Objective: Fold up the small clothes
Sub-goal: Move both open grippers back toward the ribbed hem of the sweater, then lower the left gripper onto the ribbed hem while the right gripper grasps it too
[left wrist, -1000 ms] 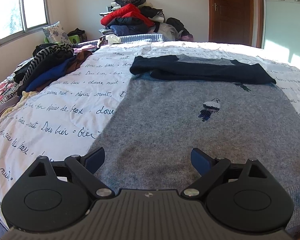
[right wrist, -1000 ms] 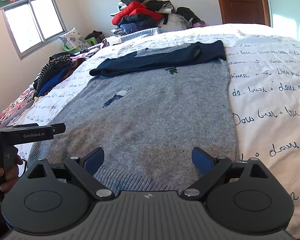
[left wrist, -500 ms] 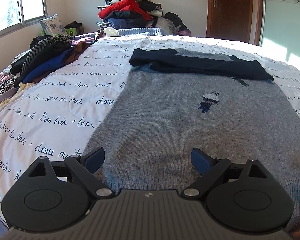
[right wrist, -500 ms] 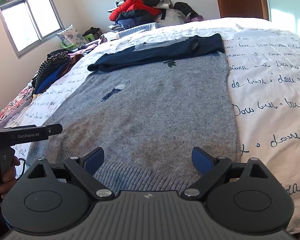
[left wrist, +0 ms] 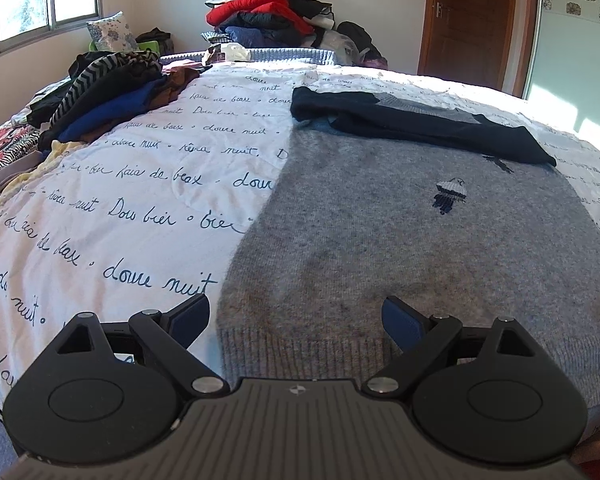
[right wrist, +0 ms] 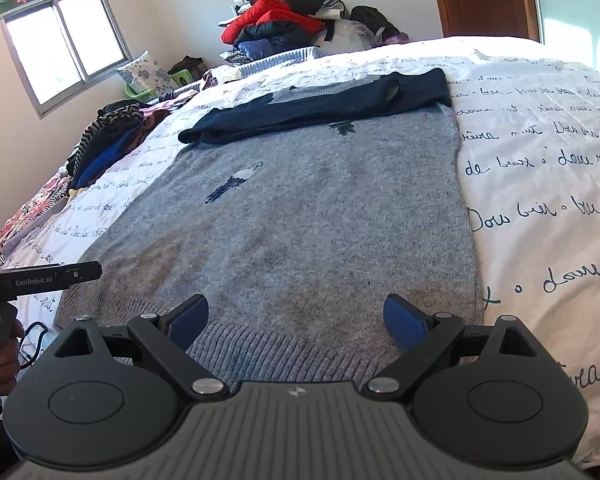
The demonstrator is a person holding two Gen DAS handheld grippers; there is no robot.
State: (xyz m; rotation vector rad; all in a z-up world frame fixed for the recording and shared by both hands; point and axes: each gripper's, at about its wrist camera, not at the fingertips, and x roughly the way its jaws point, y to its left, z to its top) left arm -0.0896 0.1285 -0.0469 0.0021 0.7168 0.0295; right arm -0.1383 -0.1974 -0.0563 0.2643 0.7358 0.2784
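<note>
A grey sweater (left wrist: 420, 240) lies flat on the bed (left wrist: 120, 200), dark sleeves folded across its far end. Left tongs (left wrist: 296, 316) hover spread over its near-left hem corner; right tongs (right wrist: 296, 316), also spread and empty, over the hem's right part.

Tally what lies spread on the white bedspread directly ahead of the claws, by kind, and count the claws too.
Grey sweater: 1
Bird motif on it: 1
Small dark tree motif on it: 1
Claws, both open: 2, left claw and right claw
Total: 5
</note>
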